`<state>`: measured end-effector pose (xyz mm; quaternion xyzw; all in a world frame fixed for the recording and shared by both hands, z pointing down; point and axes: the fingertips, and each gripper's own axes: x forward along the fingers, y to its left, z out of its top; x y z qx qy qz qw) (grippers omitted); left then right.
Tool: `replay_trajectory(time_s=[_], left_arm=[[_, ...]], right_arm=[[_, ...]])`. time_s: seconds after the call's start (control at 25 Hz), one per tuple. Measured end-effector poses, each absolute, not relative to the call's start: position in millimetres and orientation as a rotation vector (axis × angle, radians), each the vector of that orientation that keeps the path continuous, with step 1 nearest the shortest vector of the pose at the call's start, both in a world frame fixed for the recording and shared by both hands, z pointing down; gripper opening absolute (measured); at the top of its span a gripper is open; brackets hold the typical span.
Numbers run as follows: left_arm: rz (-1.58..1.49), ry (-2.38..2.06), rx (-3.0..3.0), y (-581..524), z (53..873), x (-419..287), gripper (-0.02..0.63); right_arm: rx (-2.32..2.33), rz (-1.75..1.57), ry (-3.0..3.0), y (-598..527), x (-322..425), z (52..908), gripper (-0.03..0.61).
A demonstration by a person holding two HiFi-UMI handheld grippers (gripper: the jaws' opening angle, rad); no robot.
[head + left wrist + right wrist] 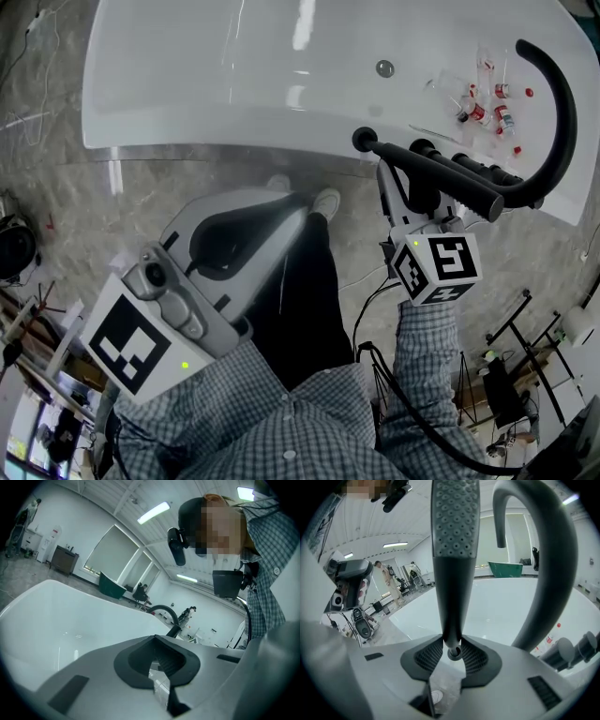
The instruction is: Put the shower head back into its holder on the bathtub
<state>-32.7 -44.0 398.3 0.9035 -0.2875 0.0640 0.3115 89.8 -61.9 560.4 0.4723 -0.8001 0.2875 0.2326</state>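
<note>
The black shower head (pixel 441 173) lies slanted over the near rim of the white bathtub (pixel 234 84), and my right gripper (pixel 412 183) is shut on its handle. In the right gripper view its dotted face (pixel 454 536) points up and away, while the thin handle end sits between the ribbed pads (pixel 473 656) of that gripper (pixel 452 653). The curved black faucet (pixel 562 103) arches just right of it, with black fittings (pixel 487 172) at its base on the rim. My left gripper (pixel 302 214) hangs over the floor short of the tub, shut and empty (pixel 161 667).
Several small bottles (pixel 487 108) lie on the tub's right ledge, and a round metal fitting (pixel 384 67) sits on the inner wall. The person's shoes (pixel 323 202) stand on marble floor at the rim. Black stands (pixel 511 375) and cables crowd the lower right.
</note>
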Motion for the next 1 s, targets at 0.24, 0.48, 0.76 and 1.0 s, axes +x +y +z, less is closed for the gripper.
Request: replay_trajectory(time_s=[0.24,0.48,0.76,1.0], left_arm=[[0.174,-0.759,2.384,-44.9,399.8,-33.4,0.009],[0.176,-0.756,2.382,-44.9,401.1,-32.8,0.009],[0.181,-0.757,2.376,-45.0,403.0,-33.9,0.009],[0.181,-0.754,2.374,-44.7,404.9,-33.6,0.009]], right_arm=[[1.227,0.695,-2.172,-66.2,85.8,578.2,0.118],[1.147,0.626,-2.165,-67.2,74.0,592.1,0.118],[1.095,0.552,-2.121,-70.5,70.1,608.6,0.118],[1.056,0.493,-2.095,-72.5,65.0,620.1,0.118]])
